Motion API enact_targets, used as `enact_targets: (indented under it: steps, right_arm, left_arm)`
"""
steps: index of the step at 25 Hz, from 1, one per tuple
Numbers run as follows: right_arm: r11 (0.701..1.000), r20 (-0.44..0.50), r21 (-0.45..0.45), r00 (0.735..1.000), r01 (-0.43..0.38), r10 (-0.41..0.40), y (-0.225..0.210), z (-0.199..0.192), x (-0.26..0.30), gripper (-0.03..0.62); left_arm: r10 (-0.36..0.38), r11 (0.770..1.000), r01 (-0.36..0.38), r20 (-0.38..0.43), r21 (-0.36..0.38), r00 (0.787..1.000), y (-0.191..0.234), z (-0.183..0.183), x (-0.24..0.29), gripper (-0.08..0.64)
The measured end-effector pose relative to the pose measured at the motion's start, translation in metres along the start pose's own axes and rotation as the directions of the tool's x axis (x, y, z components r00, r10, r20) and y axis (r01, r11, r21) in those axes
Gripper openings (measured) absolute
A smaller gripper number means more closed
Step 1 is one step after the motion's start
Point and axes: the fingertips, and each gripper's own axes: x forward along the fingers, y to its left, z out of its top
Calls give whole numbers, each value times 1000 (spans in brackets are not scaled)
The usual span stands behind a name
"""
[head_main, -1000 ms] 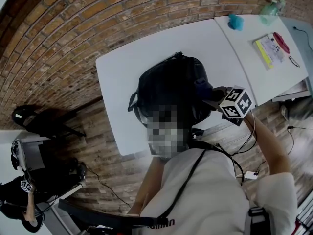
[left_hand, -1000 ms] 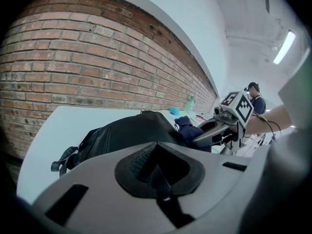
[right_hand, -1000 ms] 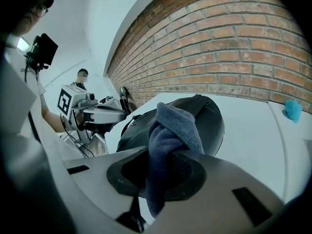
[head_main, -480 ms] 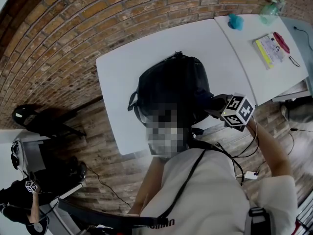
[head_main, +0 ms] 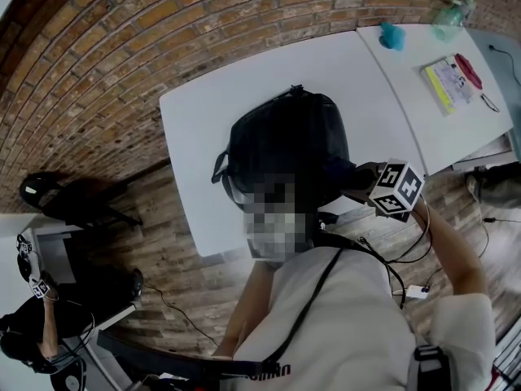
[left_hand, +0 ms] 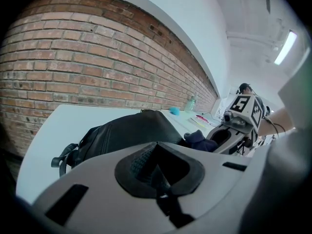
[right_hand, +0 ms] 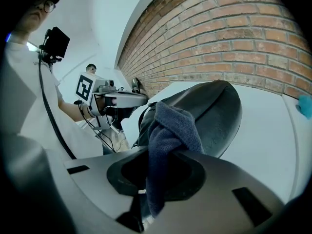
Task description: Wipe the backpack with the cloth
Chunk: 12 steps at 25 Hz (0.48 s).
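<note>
On white table (head_main: 203,120): black backpack (head_main: 285,149), lying flat. Right gripper (right_hand: 158,177): jaws clamped on dark blue cloth (right_hand: 170,126), at backpack's edge. Left gripper (left_hand: 158,172): jaws closed, empty. Wiping judged under way; most of the surface probably left

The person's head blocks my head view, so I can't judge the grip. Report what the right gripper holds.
Observer: The right gripper view shows the right gripper shut on a dark blue cloth.
Operator: Say where the cloth sits.
Observer: Bunched up against the side of the black backpack, apparently touching it.
Operator: Now the left gripper.
Observer: The left gripper is shut on nothing in its own view, facing the backpack.
</note>
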Motion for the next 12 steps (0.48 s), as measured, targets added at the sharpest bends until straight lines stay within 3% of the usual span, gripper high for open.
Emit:
enact_targets:
  steps: [12]
  right_arm:
    - [998,-32,13,997,-66,66,14,-8,1,67]
  left_arm:
    - [2,1000,-2,-5,-7,1000,-2,-3,-1,3]
